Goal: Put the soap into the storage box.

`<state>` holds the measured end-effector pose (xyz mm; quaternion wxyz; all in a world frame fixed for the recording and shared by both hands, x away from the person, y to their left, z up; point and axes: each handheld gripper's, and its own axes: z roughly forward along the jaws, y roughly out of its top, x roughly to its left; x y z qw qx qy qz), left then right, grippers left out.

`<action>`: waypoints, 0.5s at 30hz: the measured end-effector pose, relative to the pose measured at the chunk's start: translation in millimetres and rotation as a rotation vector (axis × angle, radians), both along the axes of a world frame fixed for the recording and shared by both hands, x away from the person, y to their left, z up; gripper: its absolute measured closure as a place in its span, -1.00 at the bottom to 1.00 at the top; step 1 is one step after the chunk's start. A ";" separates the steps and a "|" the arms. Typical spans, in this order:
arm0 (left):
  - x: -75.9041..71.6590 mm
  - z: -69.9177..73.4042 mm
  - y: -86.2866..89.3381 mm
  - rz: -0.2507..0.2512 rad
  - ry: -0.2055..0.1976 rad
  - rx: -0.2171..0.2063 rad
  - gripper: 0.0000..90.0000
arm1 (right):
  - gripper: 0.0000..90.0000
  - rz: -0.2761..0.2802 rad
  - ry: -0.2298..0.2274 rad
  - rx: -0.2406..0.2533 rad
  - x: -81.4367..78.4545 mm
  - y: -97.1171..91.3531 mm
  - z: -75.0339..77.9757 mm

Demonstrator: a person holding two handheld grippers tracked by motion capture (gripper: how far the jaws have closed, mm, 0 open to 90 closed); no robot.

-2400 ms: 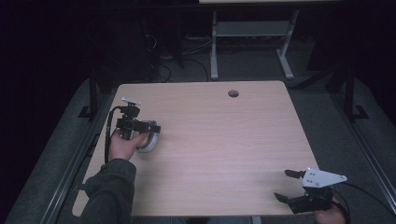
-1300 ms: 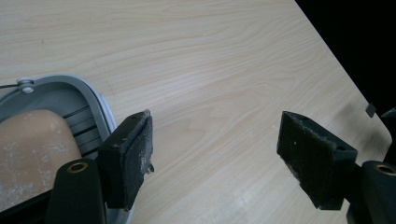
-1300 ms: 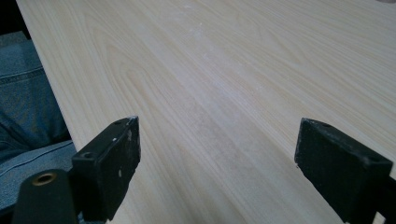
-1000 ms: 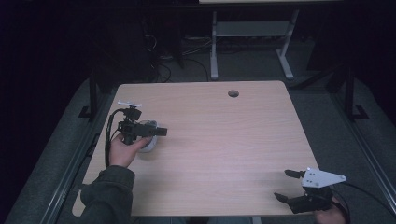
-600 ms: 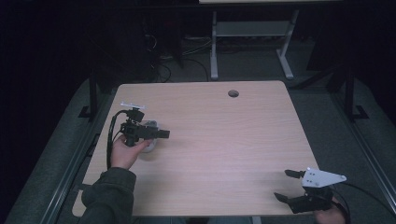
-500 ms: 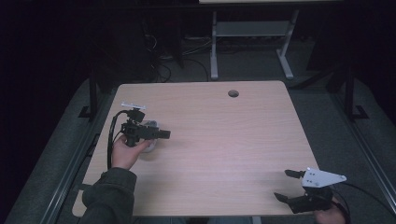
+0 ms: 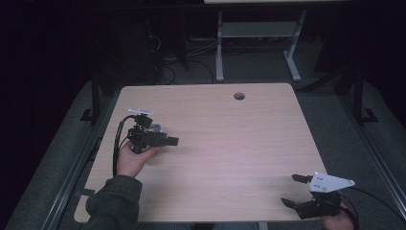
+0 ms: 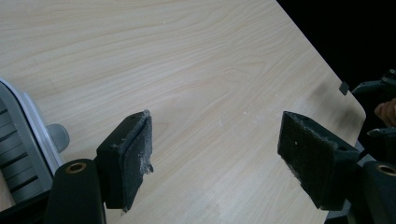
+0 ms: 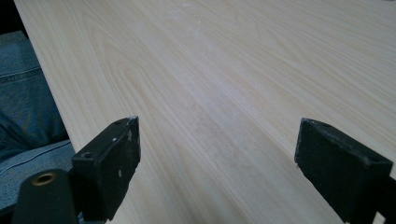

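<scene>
Left tool [image 7: 172, 141] at surface's [image 7: 230, 143] left side, jaws apart, nothing between; grey object [image 8: 21, 144] just beside it. Right tool [image 7: 292, 189] wide, empty, near front right corner.

My left gripper [image 7: 165, 141] hides most of the small grey object [image 7: 157, 128] just behind it in the high view; I cannot tell what it is. In my left gripper view that grey object [image 8: 28, 140] is cut off by the left edge. My right hand [image 7: 337, 221] is cut by the bottom edge.
</scene>
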<state>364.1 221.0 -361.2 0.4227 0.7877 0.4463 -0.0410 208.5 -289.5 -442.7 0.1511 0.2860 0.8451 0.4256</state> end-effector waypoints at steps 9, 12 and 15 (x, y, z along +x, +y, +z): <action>-6.2 -0.7 -4.0 -0.019 -0.005 -0.001 -0.43 | -0.69 0.001 -0.001 -0.003 0.1 0.1 0.0; -8.0 -1.4 -3.9 -0.025 -0.007 0.000 -0.43 | -0.69 0.000 -0.002 -0.003 0.0 0.0 0.0; -10.4 -1.2 -4.6 -0.029 -0.009 0.000 -0.43 | -0.69 0.001 -0.001 -0.004 0.1 0.1 0.0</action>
